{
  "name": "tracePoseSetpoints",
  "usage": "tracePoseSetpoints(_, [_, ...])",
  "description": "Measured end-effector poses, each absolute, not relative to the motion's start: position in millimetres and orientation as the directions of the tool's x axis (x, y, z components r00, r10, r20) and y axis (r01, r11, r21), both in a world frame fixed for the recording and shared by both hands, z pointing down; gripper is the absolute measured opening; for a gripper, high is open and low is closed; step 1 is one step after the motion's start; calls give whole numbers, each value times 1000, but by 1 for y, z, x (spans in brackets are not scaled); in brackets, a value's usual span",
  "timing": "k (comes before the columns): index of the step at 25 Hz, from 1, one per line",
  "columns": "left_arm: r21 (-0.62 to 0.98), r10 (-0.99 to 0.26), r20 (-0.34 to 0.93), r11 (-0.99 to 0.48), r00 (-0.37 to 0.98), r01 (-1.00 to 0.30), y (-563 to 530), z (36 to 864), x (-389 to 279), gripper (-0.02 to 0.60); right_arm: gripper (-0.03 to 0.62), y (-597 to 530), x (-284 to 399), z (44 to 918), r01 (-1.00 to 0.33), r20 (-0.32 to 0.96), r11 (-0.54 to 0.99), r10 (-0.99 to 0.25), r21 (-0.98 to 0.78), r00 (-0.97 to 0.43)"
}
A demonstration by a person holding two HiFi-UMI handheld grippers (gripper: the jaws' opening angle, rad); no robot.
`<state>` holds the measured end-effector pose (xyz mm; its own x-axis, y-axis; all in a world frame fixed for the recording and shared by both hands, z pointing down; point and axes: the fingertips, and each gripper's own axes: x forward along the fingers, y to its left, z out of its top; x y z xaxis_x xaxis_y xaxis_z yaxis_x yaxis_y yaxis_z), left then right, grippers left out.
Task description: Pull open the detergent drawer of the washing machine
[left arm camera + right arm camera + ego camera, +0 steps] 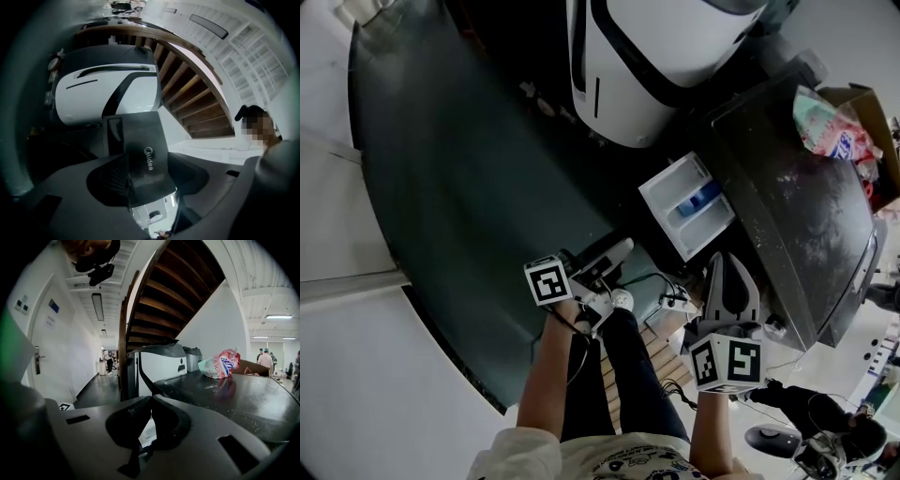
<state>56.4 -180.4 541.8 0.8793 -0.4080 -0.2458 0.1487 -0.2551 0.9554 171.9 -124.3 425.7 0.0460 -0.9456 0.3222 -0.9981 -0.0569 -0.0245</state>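
The dark washing machine (806, 216) stands at the right of the head view. Its white detergent drawer (689, 206), with a blue insert, sticks out of the machine's front. My left gripper (611, 255) hovers just short of the drawer's outer end, jaws wide. In the left gripper view the drawer's dark front panel (140, 150), printed Midea, fills the gap between the fingers of the left gripper (147, 180), and no pad presses on it. My right gripper (731, 281) is near the machine's front corner. Its fingers meet at the tips, as the right gripper (151, 401) shows, with nothing between them.
A big white and black appliance (647, 56) stands beyond the drawer. A pink detergent bag (825, 127) and a cardboard box (862, 103) lie on the machine's top. The person's legs (619, 375) and cables are below the grippers. A wooden staircase (173, 296) rises overhead.
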Motion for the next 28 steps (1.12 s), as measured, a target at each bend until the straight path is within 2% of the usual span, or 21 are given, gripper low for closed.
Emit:
tracePoseSetpoints(7, [897,-408,-124,-436,905,-73,-165,482,25,249,14,-113,166,377,-997,282,-76,-957,-12,69])
tracePoseSetpoints(16, [608,-471,-41,-712,881,-351,-162,356,-1,194,14,-96,155,306,-993,196,-120,-974,-12,116])
tracePoseSetpoints(23, [381,-585,-29,-756,810,-533,-146,267,-18,142,14,-71,149,254,-989,123,-145,-982,-10,142])
tracePoseSetpoints(28, [258,-640,-34,-748,768,-612,-127,222,-25,108,14,-53,141,220,-989,82,-146,-986,-20,144])
